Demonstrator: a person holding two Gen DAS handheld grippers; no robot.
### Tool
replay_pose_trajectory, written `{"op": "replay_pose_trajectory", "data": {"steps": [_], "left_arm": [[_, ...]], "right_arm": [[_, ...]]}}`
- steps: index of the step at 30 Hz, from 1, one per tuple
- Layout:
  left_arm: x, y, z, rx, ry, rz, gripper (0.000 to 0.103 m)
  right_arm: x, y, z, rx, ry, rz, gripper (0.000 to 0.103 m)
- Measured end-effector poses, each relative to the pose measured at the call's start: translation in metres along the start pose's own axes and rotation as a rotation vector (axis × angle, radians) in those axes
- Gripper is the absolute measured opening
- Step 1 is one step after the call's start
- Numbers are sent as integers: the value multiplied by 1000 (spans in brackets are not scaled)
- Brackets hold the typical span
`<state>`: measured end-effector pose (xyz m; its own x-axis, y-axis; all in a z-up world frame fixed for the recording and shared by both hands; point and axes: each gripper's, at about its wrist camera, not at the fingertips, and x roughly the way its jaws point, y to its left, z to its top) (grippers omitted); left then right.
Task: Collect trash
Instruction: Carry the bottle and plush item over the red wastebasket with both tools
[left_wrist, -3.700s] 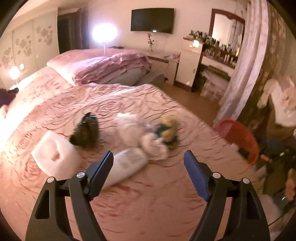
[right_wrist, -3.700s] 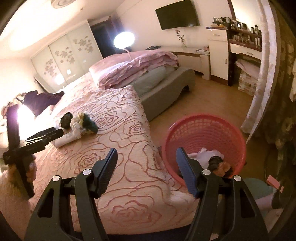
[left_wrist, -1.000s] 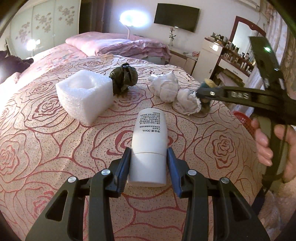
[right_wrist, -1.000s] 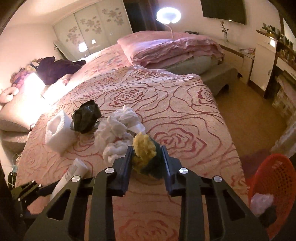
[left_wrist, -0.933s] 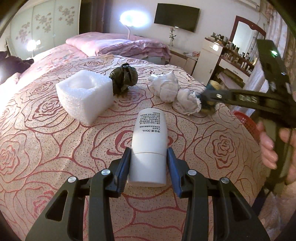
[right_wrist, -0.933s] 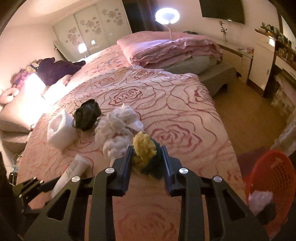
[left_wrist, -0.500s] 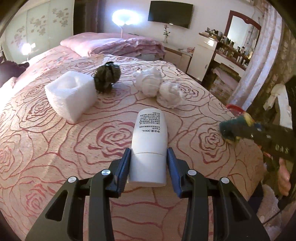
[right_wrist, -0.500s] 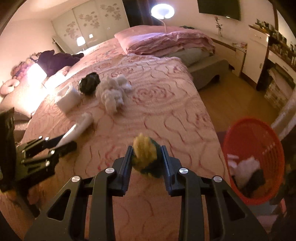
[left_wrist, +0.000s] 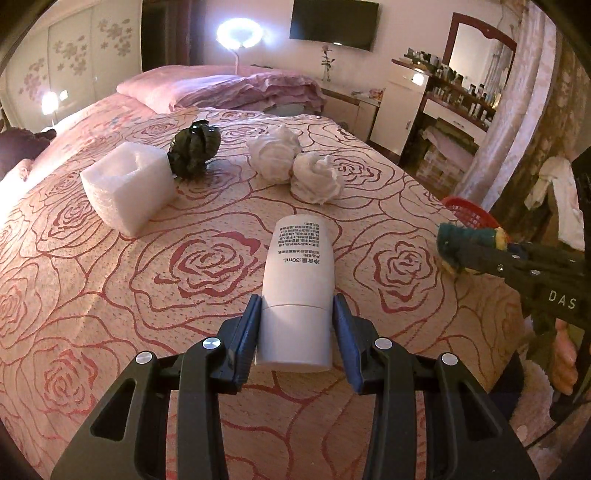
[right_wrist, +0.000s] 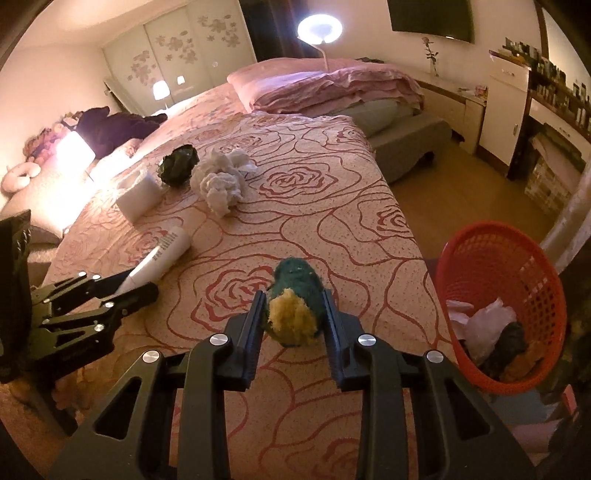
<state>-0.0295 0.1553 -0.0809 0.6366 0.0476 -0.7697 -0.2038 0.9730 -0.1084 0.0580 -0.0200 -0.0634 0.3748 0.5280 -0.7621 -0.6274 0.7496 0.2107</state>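
Up front in the left wrist view, the left hand-held gripper (left_wrist: 297, 326) is clamped on the capped end of a white tube (left_wrist: 298, 288), whose printed end points away over the bed (left_wrist: 110, 280). Beyond it on the bed lie a foam block (left_wrist: 127, 186), a dark wad (left_wrist: 194, 147) just beside the block, and two tissue wads (left_wrist: 295, 166) touching each other. At the right edge the right hand-held gripper (left_wrist: 452, 254) pinches a green and yellow sponge (left_wrist: 458, 243), with the rim of a red basket (left_wrist: 469, 214) behind it.

Seen from the right wrist, the right hand-held gripper (right_wrist: 293, 315) squeezes the sponge (right_wrist: 293, 301) between its fingers, above the bed's (right_wrist: 332, 221) near edge. The basket (right_wrist: 509, 266) stands on the floor to the right, near the bed, with trash inside. On the left, the left hand-held gripper (right_wrist: 136, 286) grips the tube (right_wrist: 159, 258).
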Motion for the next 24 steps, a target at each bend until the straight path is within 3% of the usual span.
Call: {"op": "replay_pose_trajectory", "data": {"steps": [12, 24], "left_arm": [[-18, -13, 4, 9, -40, -41, 38], [-15, -34, 23, 38, -51, -65, 38]], "right_arm": [[-26, -4, 4, 22, -62, 29, 29], [-36, -34, 5, 90, -100, -4, 29]]}}
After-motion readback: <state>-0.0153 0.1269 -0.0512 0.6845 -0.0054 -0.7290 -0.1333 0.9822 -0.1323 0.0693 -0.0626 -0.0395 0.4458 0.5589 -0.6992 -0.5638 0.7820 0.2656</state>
